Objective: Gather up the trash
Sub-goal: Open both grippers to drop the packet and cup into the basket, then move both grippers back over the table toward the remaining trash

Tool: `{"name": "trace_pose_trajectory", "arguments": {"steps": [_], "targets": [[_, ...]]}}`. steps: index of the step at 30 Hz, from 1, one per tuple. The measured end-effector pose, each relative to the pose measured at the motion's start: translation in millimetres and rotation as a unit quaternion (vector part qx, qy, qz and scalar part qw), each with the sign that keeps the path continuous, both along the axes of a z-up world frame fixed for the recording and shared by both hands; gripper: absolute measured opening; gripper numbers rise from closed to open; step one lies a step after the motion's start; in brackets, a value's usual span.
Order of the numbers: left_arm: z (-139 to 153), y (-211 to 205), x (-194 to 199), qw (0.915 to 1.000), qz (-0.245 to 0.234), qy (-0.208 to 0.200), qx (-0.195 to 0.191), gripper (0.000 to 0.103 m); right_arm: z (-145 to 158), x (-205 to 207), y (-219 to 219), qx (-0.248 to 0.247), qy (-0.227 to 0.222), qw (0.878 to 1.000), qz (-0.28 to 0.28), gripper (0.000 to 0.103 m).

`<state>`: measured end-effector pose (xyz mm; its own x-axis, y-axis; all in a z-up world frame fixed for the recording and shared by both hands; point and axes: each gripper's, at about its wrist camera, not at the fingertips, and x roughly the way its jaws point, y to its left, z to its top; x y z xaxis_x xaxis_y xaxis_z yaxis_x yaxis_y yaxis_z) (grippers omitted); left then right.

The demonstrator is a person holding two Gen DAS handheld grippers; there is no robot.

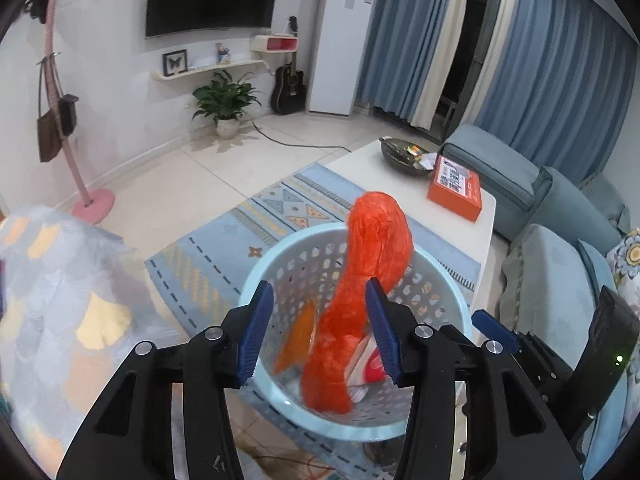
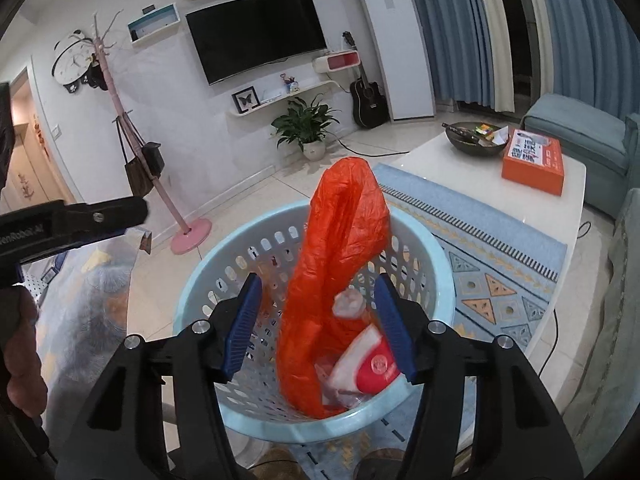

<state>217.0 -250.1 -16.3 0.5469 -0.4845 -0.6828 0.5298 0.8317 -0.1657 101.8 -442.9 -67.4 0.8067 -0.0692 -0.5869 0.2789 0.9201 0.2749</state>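
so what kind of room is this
Most likely a home living room: a wall-mounted TV, a blue sofa beside a white coffee table, and a patterned rug on the tiled floor. The trash basket stands in front.

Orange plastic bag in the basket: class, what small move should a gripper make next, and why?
Probably press the orange bag down with the right gripper. It stands well above the rim of the blue basket, both grippers are open and hold nothing, and the other trash, a red and white packet, already lies low inside.
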Motion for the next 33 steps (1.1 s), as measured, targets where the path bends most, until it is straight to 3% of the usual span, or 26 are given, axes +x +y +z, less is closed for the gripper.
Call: {"name": "trace_pose_trajectory", "arguments": {"steps": [5,10,16,21,29,33], "targets": [[13.3,19.0,-4.5,0.9998,0.018,-0.002,-0.011,0.047,2.9,-1.2,7.8,0.007,-0.003,1.0,0.005,0.055],[24.7,43.4,-19.8,0.9989,0.042,-0.021,0.002,0.048,9.6,-3.8,26.7,0.007,-0.007,1.0,0.019,0.056],[40.6,101.6,-48.0,0.993,0.104,-0.05,0.025,0.052,17.8,-6.9,53.1,0.014,-0.009,0.999,0.045,0.056],[49.5,171.9,-68.6,0.9832,0.171,-0.057,0.03,0.054,29.2,-8.3,86.9,0.008,-0.016,0.997,0.081,0.057],[41.8,292.9,-87.8,0.9596,0.279,-0.028,0.02,0.054,51.4,-10.3,159.7,-0.02,-0.037,0.984,0.176,0.059],[30.6,333.3,-86.7,0.9569,0.29,0.002,-0.006,0.054,56.9,-7.7,187.7,-0.032,-0.039,0.977,0.206,0.06]]}}
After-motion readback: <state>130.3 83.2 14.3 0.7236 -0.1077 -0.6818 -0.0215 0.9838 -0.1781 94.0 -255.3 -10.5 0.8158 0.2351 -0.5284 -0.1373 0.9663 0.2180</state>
